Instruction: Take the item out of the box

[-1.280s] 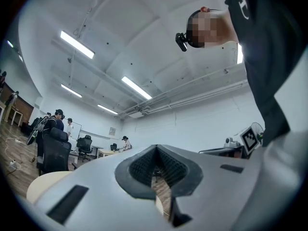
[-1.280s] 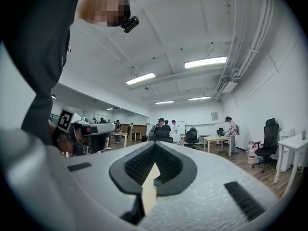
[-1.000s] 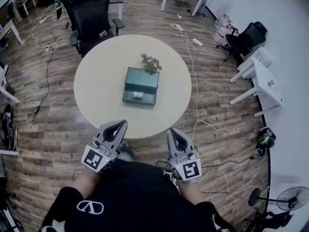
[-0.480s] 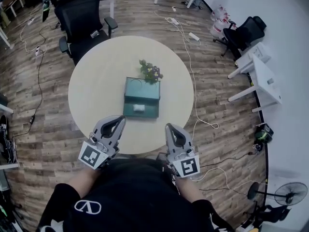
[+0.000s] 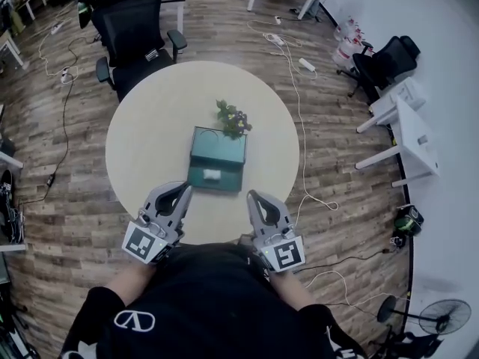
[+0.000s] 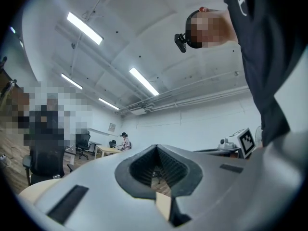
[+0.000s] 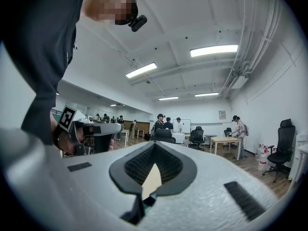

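A teal box [image 5: 218, 146] lies open in the middle of the round table [image 5: 150, 137] in the head view. A small white item [image 5: 212, 174] rests in the box's near half. My left gripper [image 5: 182, 189] hovers over the table's near edge, in front of the person's body, shut and empty. Beside it my right gripper [image 5: 253, 197] is at the same edge, also shut with nothing in it. Both stand short of the box. In the left gripper view the gripper [image 6: 158, 174] shows only its closed jaws against the room, as does the other gripper [image 7: 153, 170] in the right gripper view.
A small potted plant [image 5: 233, 117] stands on the table just behind the box. A black office chair [image 5: 135, 28] sits at the table's far side. Cables [image 5: 299, 111] trail over the wooden floor to the right, near white desks [image 5: 400, 118].
Both grippers stay shut near the table's near edge. The right one has drifted slightly left and forward. The head view has shifted a little.
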Tool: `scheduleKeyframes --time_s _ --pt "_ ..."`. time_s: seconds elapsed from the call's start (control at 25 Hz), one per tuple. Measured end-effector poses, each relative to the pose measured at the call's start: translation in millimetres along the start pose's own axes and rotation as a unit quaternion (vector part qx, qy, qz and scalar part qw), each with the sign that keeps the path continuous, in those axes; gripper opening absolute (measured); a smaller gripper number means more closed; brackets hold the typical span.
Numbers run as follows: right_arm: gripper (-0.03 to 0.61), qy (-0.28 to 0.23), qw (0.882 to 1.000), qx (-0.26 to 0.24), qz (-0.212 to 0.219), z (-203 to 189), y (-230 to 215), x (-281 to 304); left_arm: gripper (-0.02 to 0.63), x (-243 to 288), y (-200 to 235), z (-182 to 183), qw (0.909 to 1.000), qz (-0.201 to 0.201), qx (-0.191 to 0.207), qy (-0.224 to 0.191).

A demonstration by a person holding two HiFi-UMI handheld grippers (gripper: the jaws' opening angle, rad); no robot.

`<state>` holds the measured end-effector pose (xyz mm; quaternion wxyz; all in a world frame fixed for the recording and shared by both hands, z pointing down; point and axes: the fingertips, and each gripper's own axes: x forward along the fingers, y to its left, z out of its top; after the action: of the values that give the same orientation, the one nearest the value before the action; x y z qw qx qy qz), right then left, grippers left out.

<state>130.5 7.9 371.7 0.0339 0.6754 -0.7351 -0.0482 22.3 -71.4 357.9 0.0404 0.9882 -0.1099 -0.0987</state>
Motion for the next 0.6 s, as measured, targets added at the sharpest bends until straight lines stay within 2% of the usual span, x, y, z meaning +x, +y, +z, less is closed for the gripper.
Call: scheduleKeyframes --time_s 0.28,0.6 --pt "0.005 0.006 0.999 0.0 0.039 -2.1 -9.2 13.2 0.005 9.2 -4.0 3.7 0.9997 0.024 0.007 0.002" --pt "0.005 0.003 0.998 0.014 0.063 -6.1 -9.8 28.4 0.005 9.2 4.5 -2.9 0.9989 0.046 0.003 0.006"
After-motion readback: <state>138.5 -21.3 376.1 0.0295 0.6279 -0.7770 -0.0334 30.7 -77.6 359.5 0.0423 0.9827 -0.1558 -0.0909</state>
